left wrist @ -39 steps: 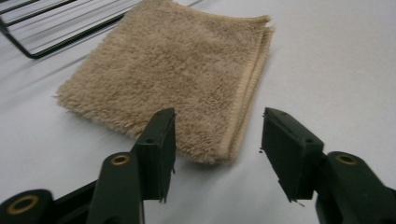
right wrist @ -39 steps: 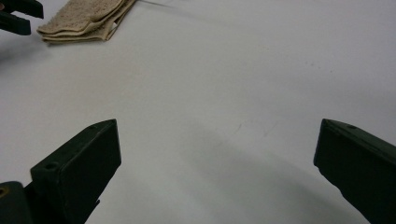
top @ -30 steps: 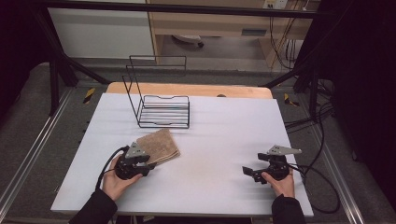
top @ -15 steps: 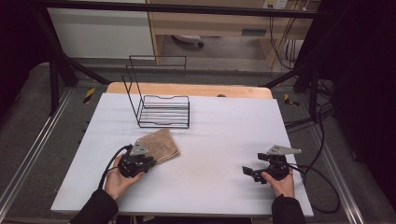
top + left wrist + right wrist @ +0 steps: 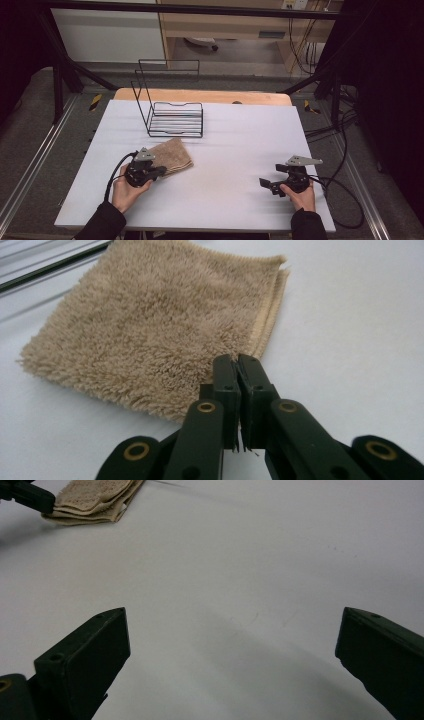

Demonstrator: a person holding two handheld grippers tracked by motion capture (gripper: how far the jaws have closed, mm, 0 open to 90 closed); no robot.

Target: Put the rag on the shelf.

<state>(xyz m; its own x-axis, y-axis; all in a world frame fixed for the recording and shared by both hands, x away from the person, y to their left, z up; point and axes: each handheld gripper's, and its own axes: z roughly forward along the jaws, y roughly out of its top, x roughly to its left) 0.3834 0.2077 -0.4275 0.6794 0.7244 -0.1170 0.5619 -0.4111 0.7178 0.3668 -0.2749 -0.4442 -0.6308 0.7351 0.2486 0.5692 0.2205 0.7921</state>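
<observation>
Left gripper (image 5: pixel 239 371) jaws just closed, pinching near corner of folded tan towel (image 5: pixel 150 325); fibres caught between pads. Towel flat on white counter (image 5: pixel 235 155), front-left, just before wire rack (image 5: pixel 175 119). Grasp looks set, lift likely next. Right gripper (image 5: pixel 232 645) wide open, idle, well apart.

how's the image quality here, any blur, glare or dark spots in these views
High view: soft and grainy, dark around the lit white table, no glare. Left gripper view: the folded towel is sharp in its pile, blurring toward the far edge. Right gripper view: the right gripper casts a soft shadow on the table; its near jaws look blurred.
</observation>
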